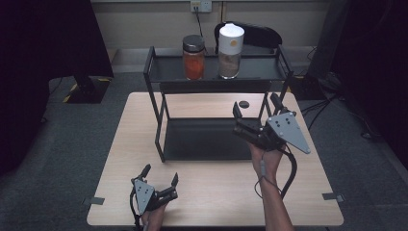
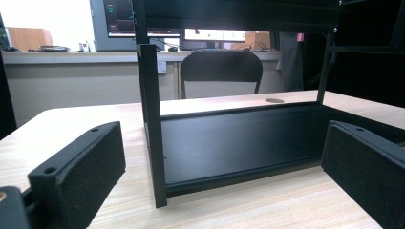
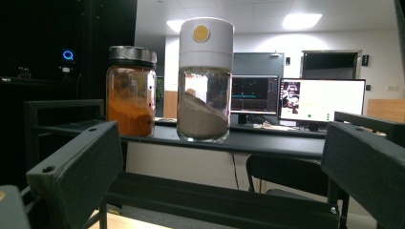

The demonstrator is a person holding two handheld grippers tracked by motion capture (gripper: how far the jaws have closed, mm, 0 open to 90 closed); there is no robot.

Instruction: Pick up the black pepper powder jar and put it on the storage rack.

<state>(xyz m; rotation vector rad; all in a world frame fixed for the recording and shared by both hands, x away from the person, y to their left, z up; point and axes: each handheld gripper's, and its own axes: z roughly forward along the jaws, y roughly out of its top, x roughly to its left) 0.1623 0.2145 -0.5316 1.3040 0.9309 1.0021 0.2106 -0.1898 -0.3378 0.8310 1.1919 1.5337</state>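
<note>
Up high, the right tool (image 1: pixel 255 108) is lifted off the counter (image 1: pixel 216 192) and points at the top shelf of the black rack (image 1: pixel 159 125). Its jaws are spread wide and hold nothing. Two jars stand side by side on that top shelf. One is the jar with the white lid (image 1: pixel 231 50), and it has brown powder inside. In the right gripper view, this jar (image 3: pixel 204 81) sits between the two jaws, but farther off, not touching them. Just beside it, on its left, is the jar with the dark lid (image 1: pixel 193 57), full of orange stuff.

Down low, the left tool (image 1: pixel 161 175) is near the front edge of the counter, well apart from the jars. Its jaws are spread wide too, with nothing between them. In the left gripper view, it looks at the bottom shelf of the rack (image 2: pixel 239 143). A black chair (image 2: pixel 221 71) stands behind the counter.
</note>
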